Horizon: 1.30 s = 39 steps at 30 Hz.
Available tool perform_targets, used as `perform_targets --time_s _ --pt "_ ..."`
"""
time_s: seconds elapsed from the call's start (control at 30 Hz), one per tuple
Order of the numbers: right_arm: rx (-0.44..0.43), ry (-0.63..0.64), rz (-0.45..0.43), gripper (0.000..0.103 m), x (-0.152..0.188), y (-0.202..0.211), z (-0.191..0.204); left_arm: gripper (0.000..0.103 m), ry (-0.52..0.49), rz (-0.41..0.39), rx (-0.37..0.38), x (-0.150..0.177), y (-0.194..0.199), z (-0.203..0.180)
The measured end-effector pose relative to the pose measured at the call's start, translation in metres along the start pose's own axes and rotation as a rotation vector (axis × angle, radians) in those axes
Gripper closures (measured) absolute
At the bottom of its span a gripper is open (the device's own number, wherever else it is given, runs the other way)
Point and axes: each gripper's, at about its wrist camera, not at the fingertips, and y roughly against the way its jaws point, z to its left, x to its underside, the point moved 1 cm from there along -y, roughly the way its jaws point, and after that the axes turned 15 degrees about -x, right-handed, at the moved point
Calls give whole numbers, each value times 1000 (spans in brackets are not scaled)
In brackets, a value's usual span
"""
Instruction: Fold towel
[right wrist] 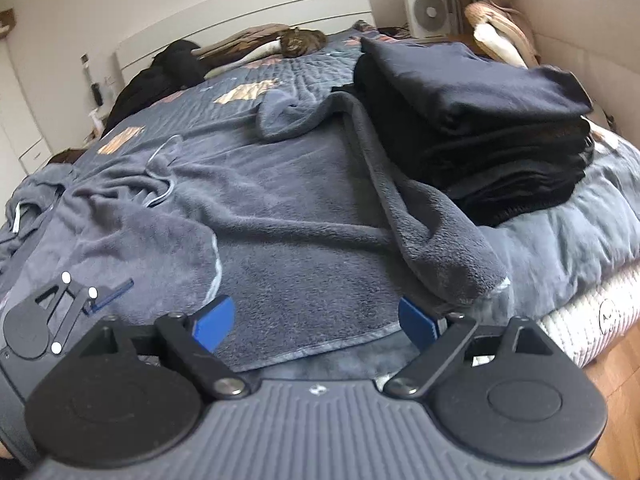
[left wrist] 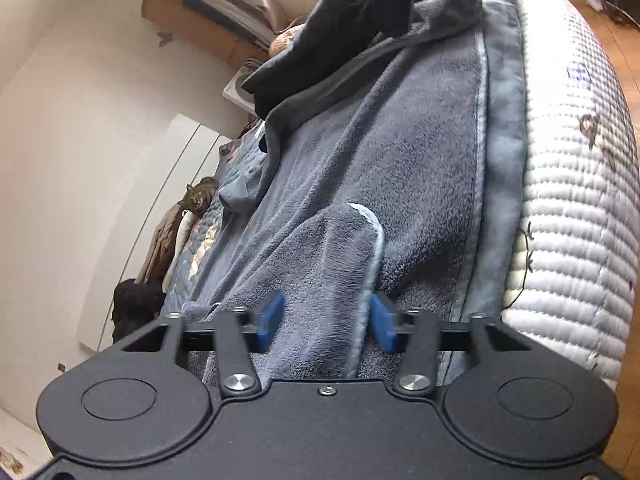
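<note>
left hand-held gripper (left wrist: 325, 322) grips towel (left wrist: 360, 168) corner | right hand-held gripper (right wrist: 316, 322) wide, at hem

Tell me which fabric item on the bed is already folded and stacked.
The black stack at the right side of the bed, squared into neat layers. The grey towel beside it lies spread out and rumpled, with a corner between the left gripper pads.

A home bedroom: a bed (right wrist: 592, 216) with a quilted mattress (left wrist: 576, 184) and a patterned quilt (right wrist: 224, 92) is filling the room, a cat (right wrist: 300, 42) is lying by the white headboard (right wrist: 248, 12), folded dark clothes (right wrist: 480, 120) are sitting stacked on the covers, and a fan (right wrist: 430, 12) is standing beyond on the wood floor (right wrist: 616, 380).
</note>
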Motion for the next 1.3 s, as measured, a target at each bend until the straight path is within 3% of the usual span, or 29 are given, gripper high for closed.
perform_targets --time_s 0.07,0.13,0.27,0.47,0.73,0.77,0.8,0.87,0.93,1.03,1.17,1.3 --pt "-3 -23 -4 14 1 -2 -4 90 16 6 -11 -1 -2 3" --pt "-7 -34 -15 14 0 -1 -4 90 34 17 -31 -3 -5 7" --pt "-30 -38 -33 14 -1 0 -4 84 -7 42 -57 -6 -16 -1" --pt "-43 -54 -27 14 -1 -2 -5 61 -193 -42 -120 -9 -12 -29" --pt "-54 -125 -29 14 -2 0 -18 59 -298 -89 -189 10 -9 -37" --pt "-59 -130 -31 14 -3 0 -19 62 -280 -96 -194 7 -10 -35" --pt "-59 -131 -31 14 -2 0 -19 75 -242 -98 -196 2 -12 -30" --pt "-59 -133 -29 14 -2 -1 -18 91 -161 -100 -200 -10 -14 -21" --pt "-58 -134 -27 14 -2 -2 -18 91 -93 -115 -211 -22 -15 -12" --pt "-58 -138 -24 14 -1 -3 -19 88 -118 -128 -224 -33 -22 -15" --pt "-60 -133 -18 14 -1 -4 -18 88 -168 -107 -193 -37 -38 -26" --pt "-55 -142 -20 14 -1 -2 -20 92 -130 -117 -129 -41 -38 -26"
